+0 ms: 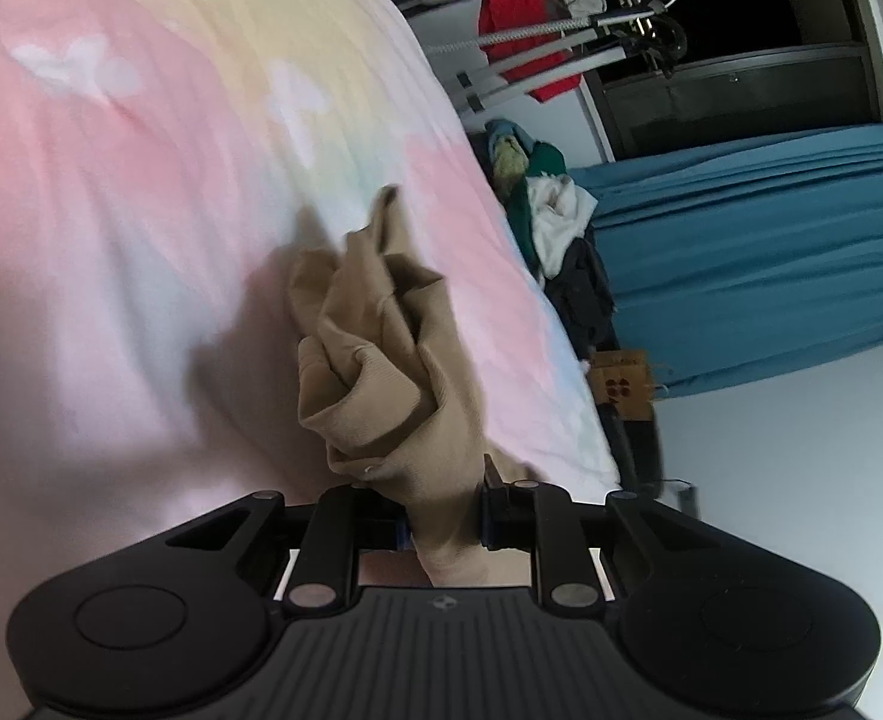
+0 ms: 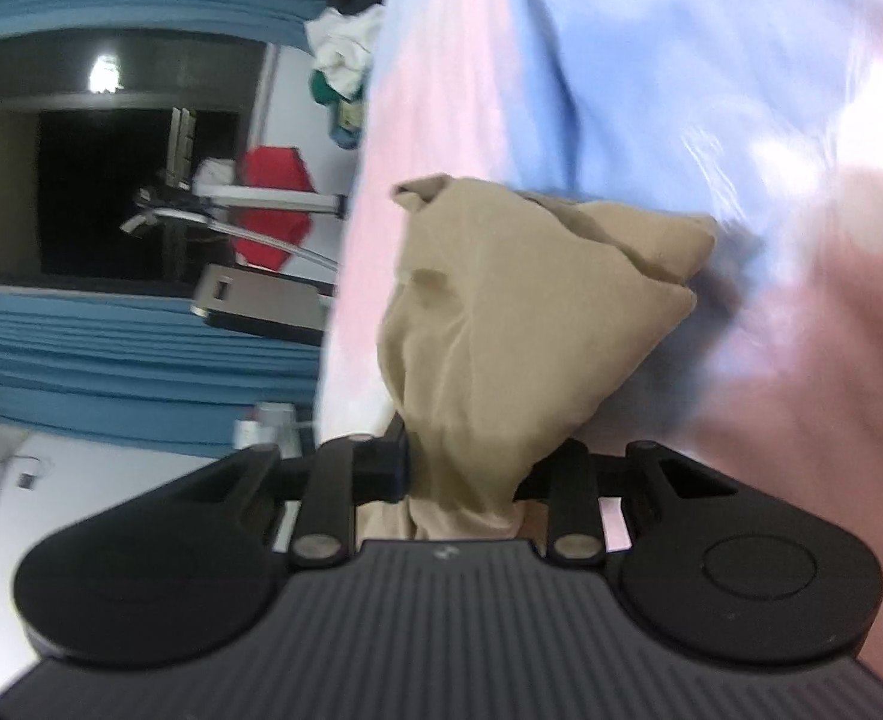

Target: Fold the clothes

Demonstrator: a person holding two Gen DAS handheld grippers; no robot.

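Both grippers pinch the tan garment above the bedspread.

To fold well, draw the two held ends apart until the cloth hangs flat, then lay it smooth on the pastel bedspread (image 1: pixel 141 192). The left gripper (image 1: pixel 444 525) and right gripper (image 2: pixel 462 483) each clamp a bunch of the tan garment (image 1: pixel 381 360), a thin ribbed knit, crumpled and twisted, just over the bed.
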